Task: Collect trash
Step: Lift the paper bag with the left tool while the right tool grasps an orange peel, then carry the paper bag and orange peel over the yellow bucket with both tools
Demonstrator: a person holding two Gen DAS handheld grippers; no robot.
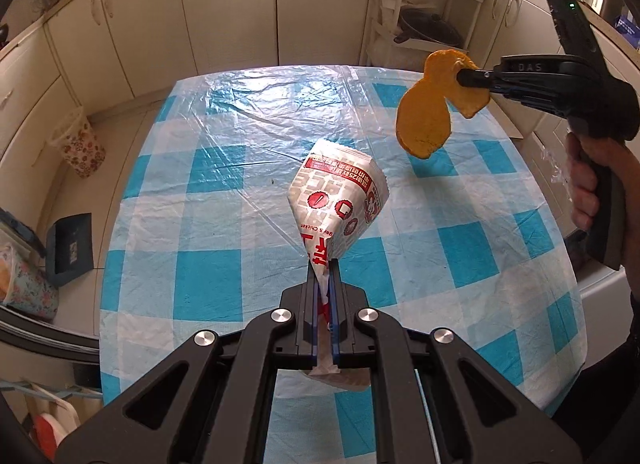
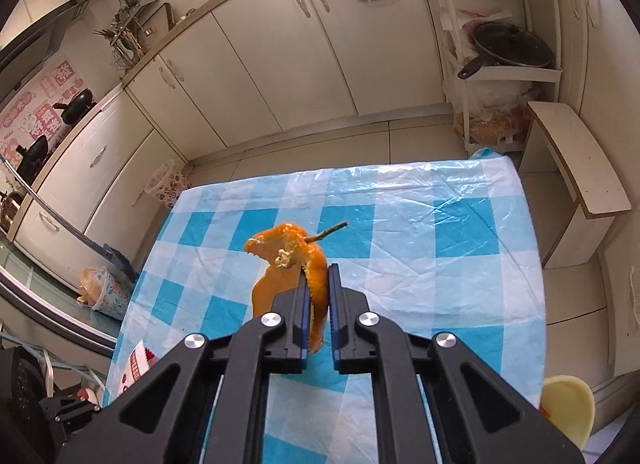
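peel [image 1: 428, 120] right of bag [image 1: 340, 204] | both above table [image 1: 208, 224]

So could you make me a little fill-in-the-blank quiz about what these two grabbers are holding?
The left hand-held gripper is shut on a printed paper ____.
The right hand-held gripper pinches an orange-coloured fruit ____.
The tablecloth has white and ____ checks.
Both held items hang ____ the table, not touching it.

Missing words: wrapper; peel; blue; above
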